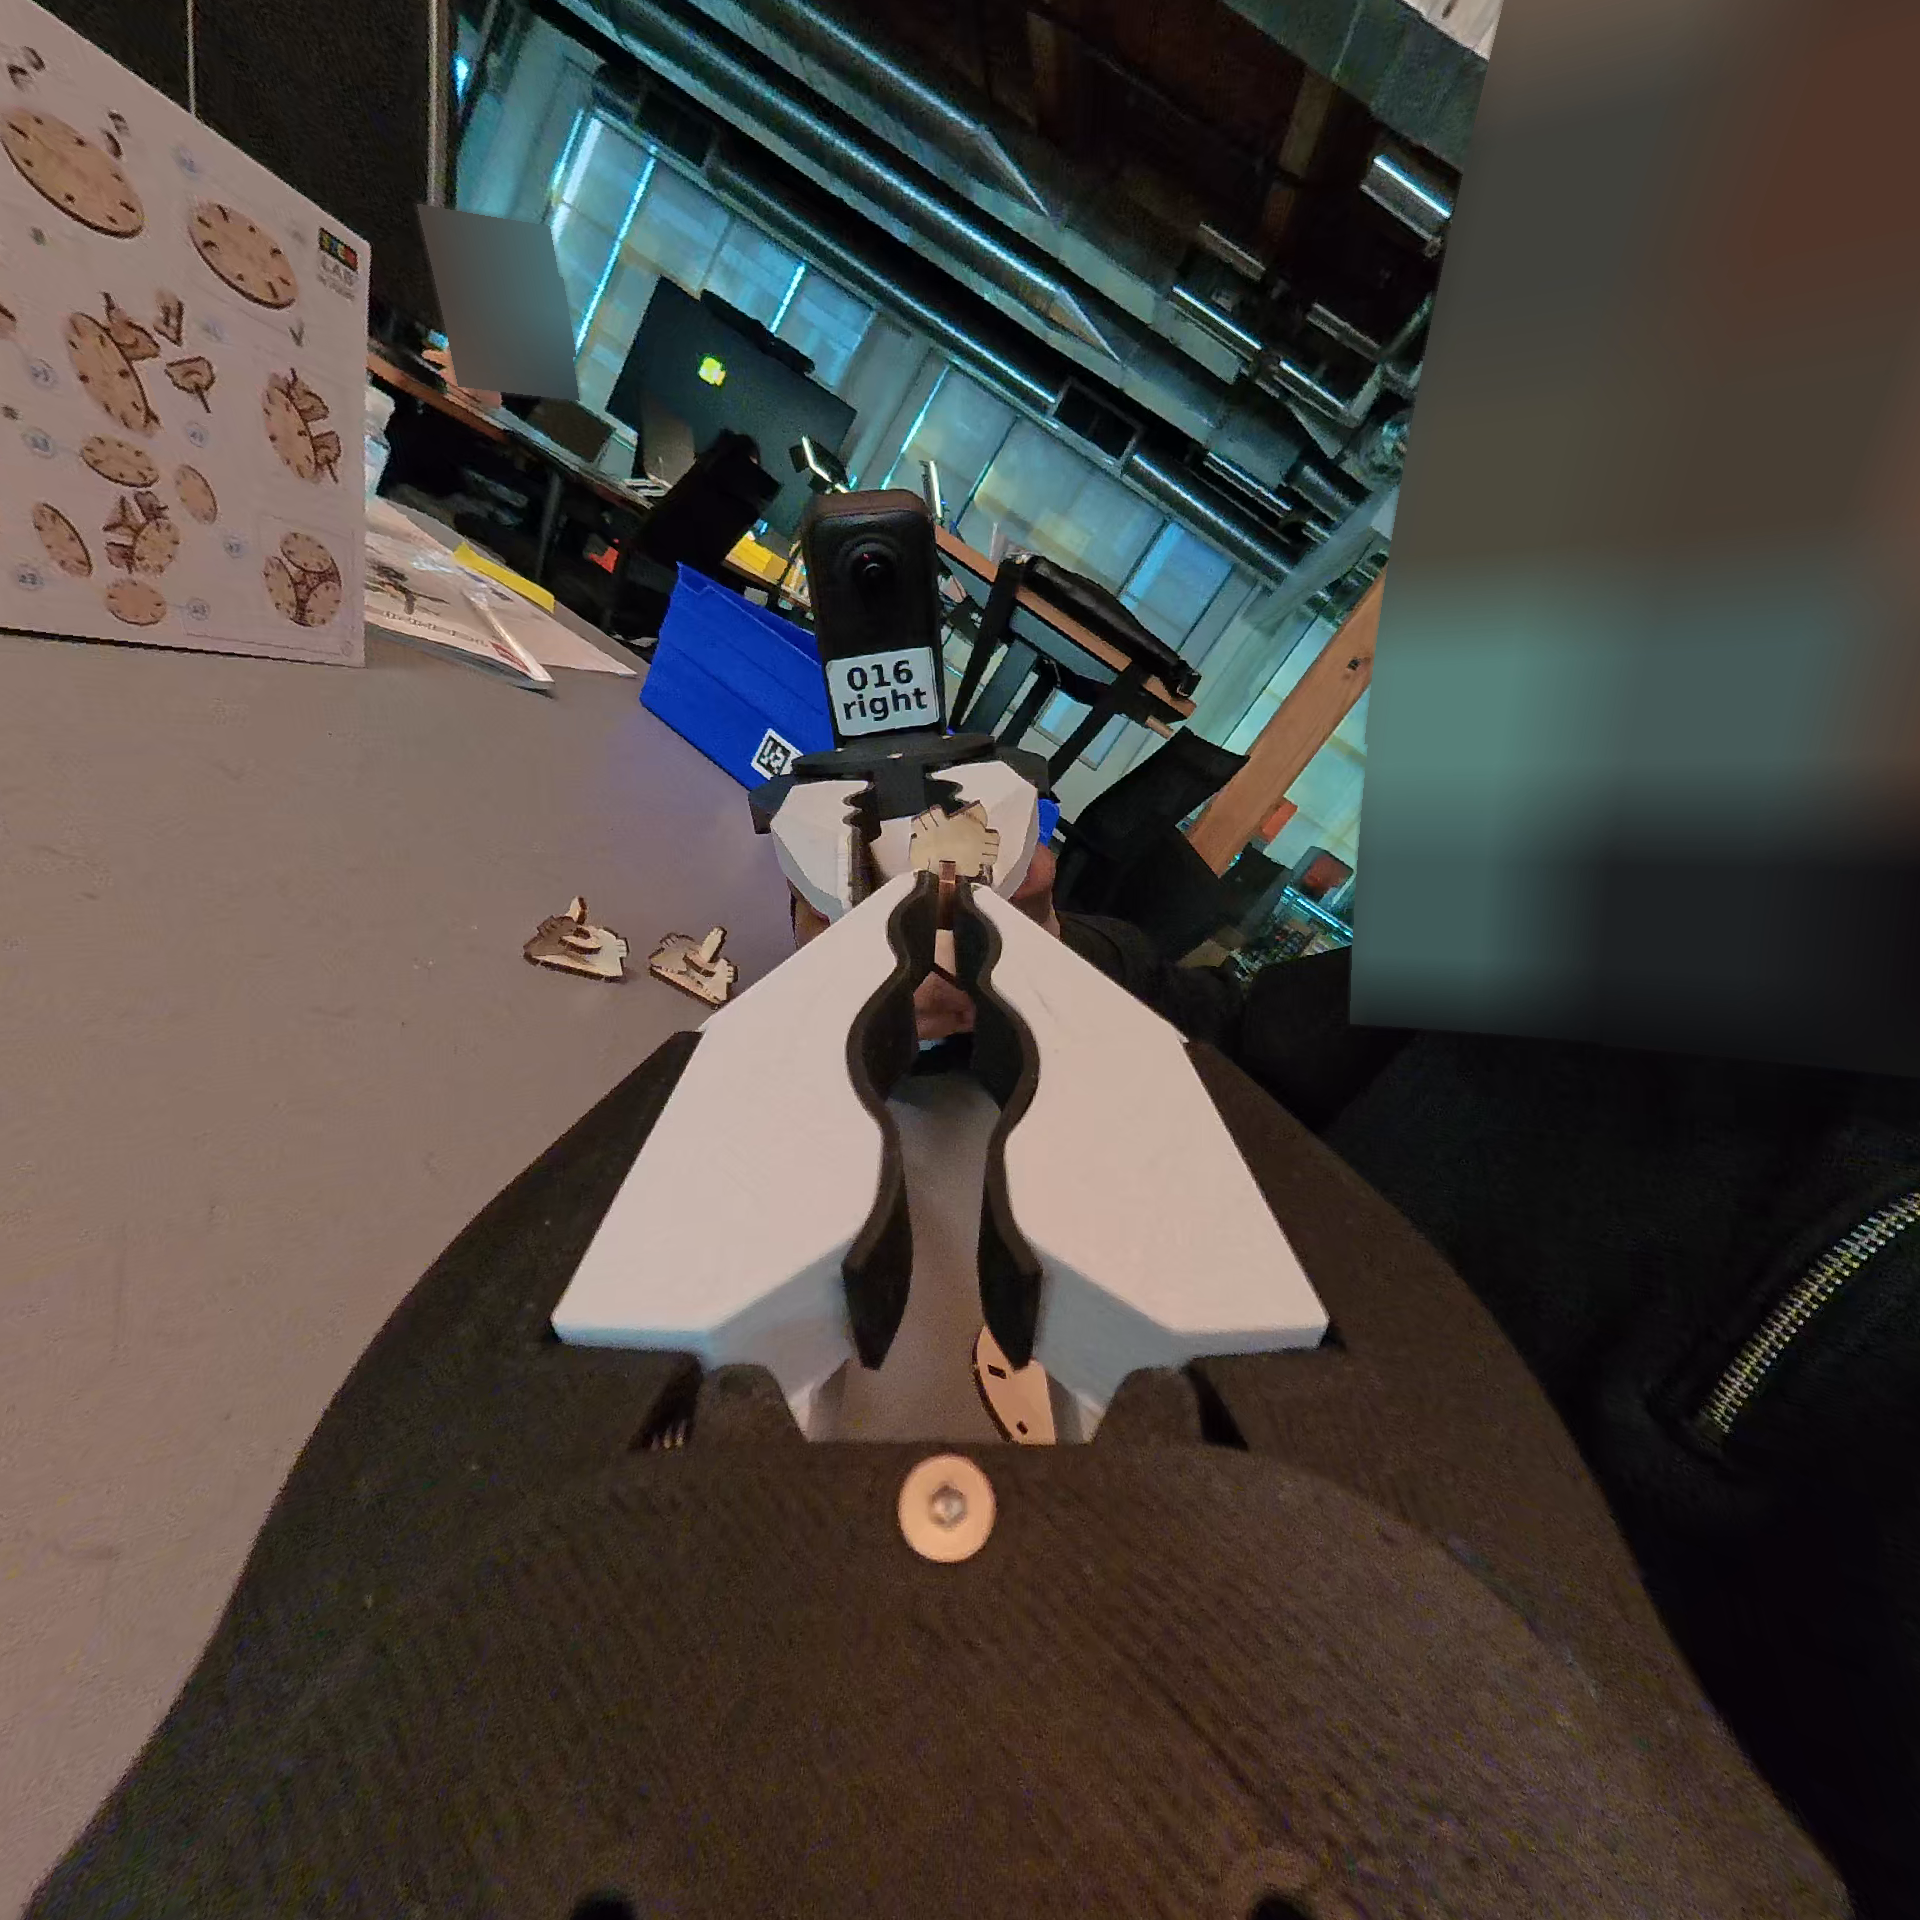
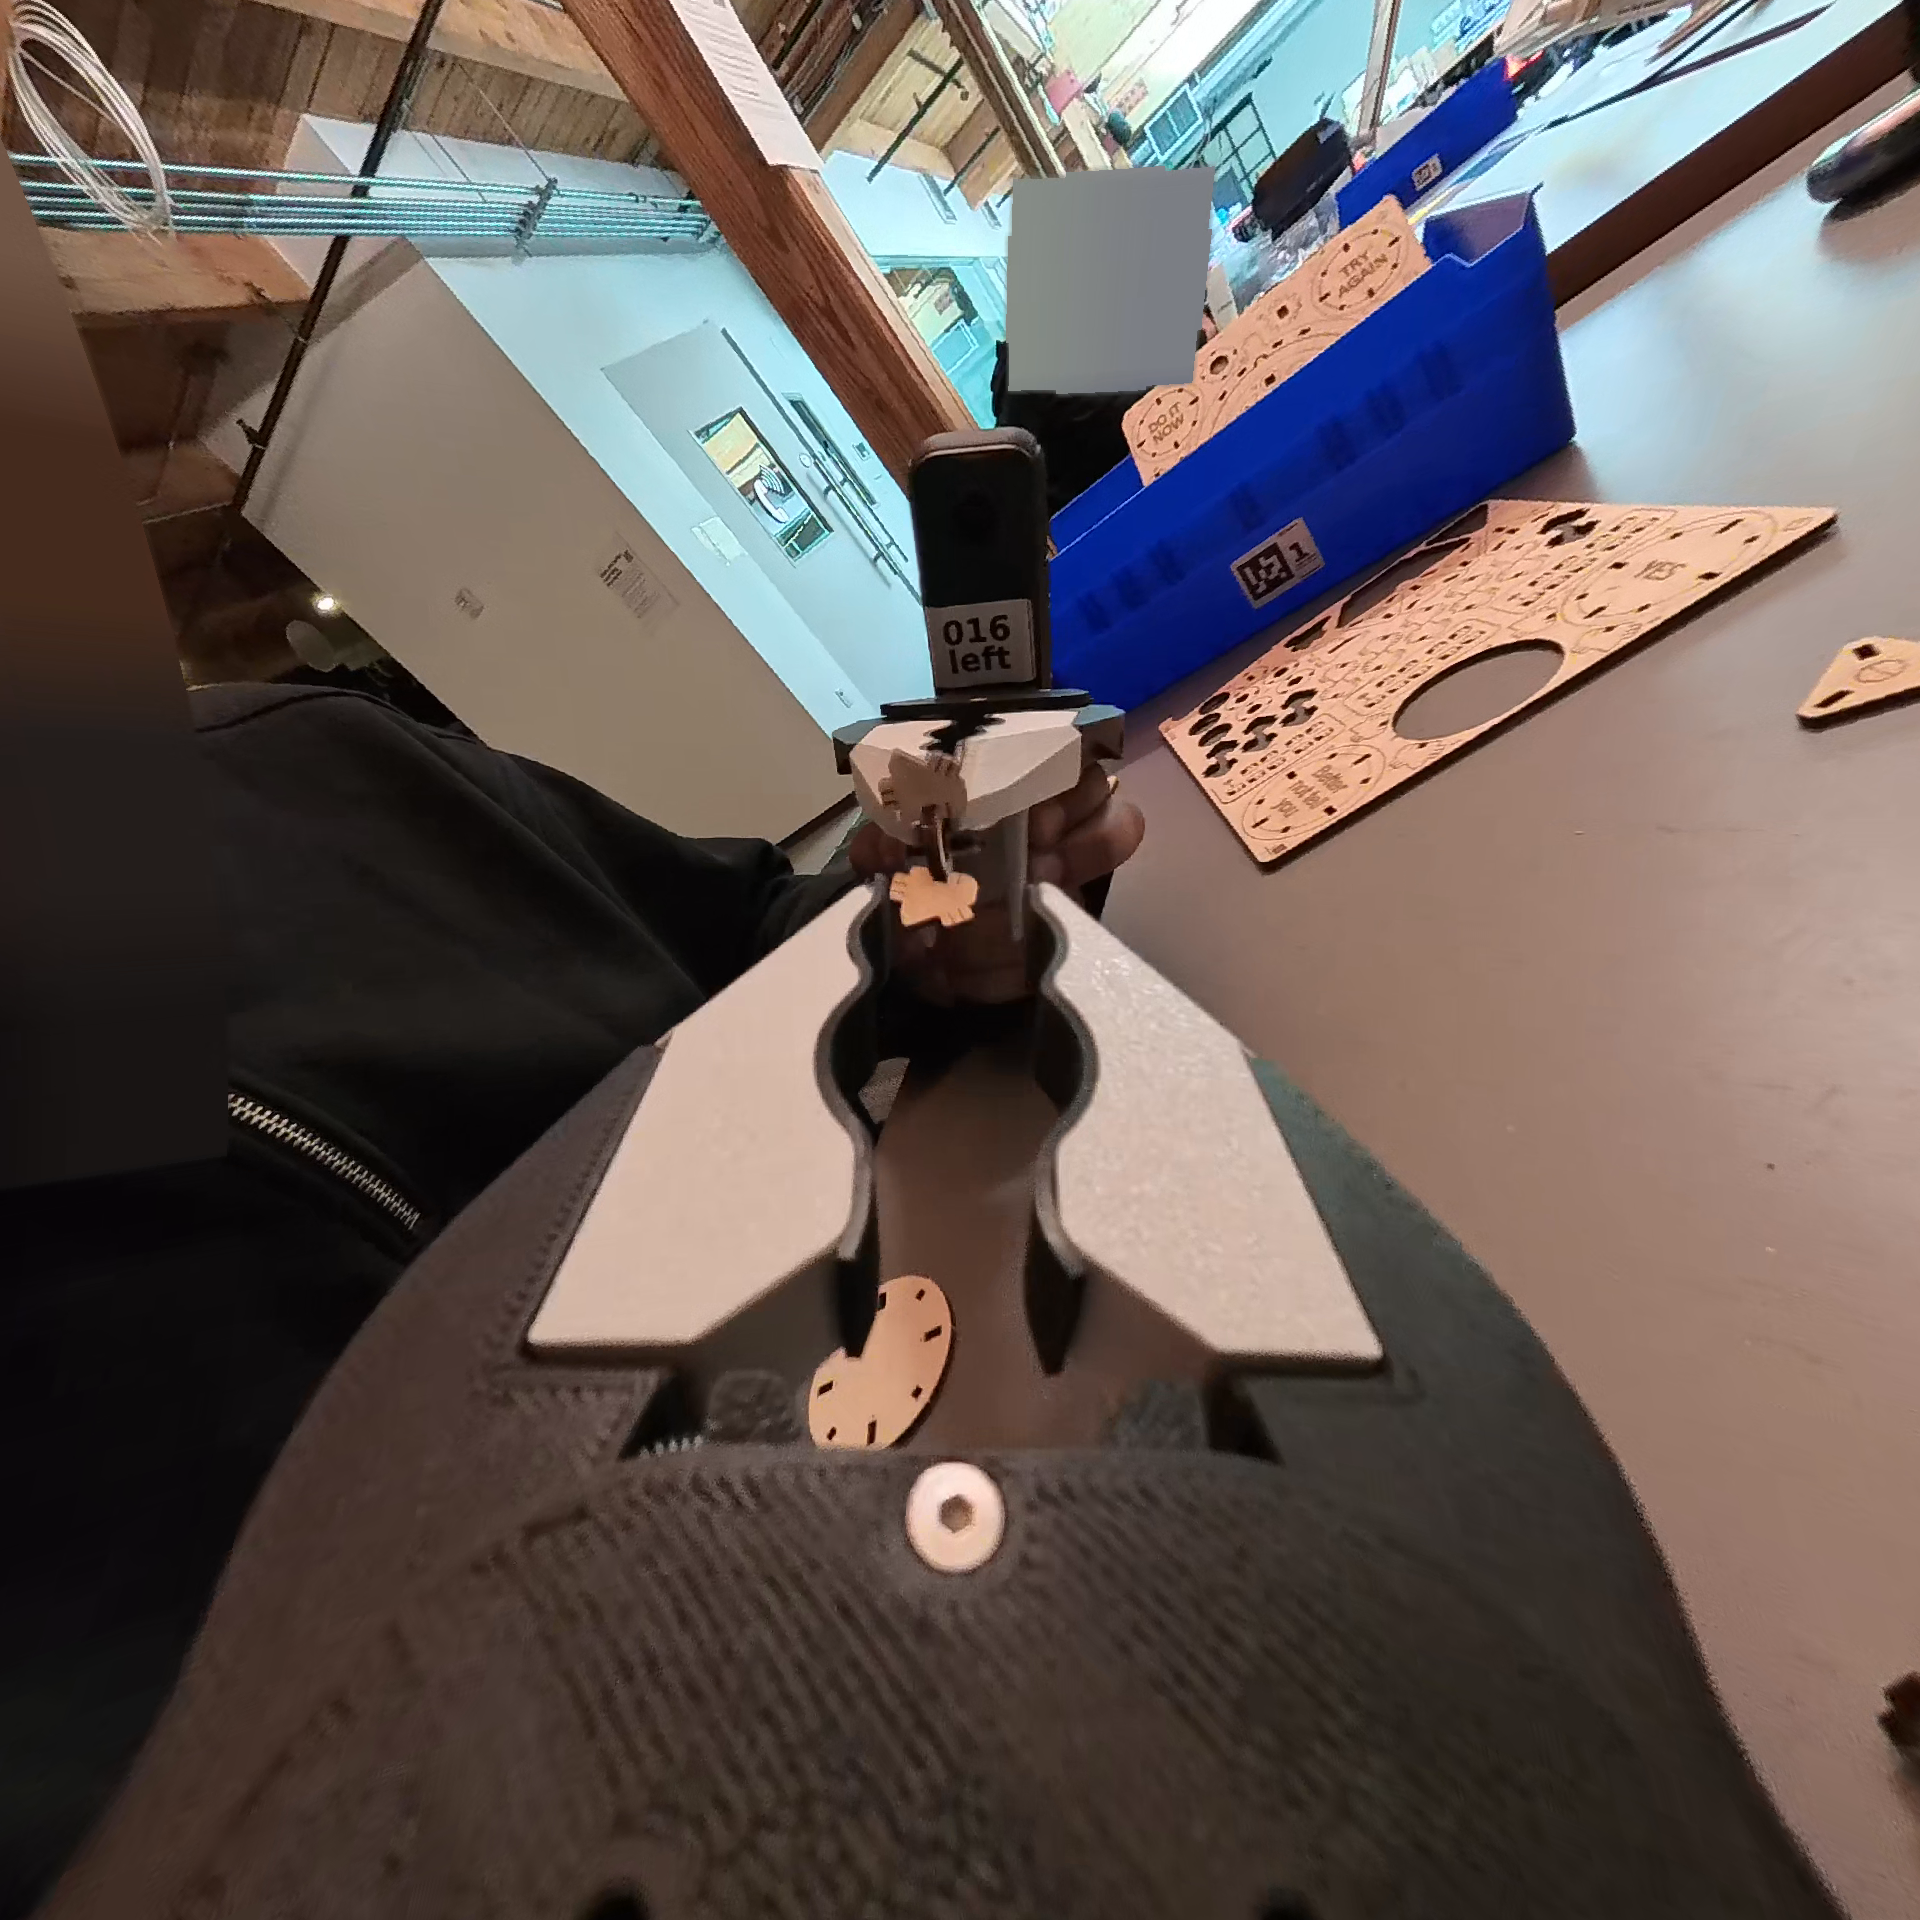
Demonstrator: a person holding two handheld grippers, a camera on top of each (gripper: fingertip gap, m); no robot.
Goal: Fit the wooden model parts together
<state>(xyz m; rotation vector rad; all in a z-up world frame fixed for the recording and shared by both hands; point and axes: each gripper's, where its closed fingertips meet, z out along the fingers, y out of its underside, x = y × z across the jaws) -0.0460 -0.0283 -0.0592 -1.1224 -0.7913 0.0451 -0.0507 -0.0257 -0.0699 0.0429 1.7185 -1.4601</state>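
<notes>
Slotted wooden disc [image 2: 881, 1363], right view only

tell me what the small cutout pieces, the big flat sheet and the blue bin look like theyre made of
Small cutout pieces: thin pale plywood, likely laser-cut, judging by the dark burnt edges. Flat sheet: the same light wood, matte, with punched-out holes and engraved lines. Blue bin: looks like moulded plastic, smooth with a slight sheen.
</notes>
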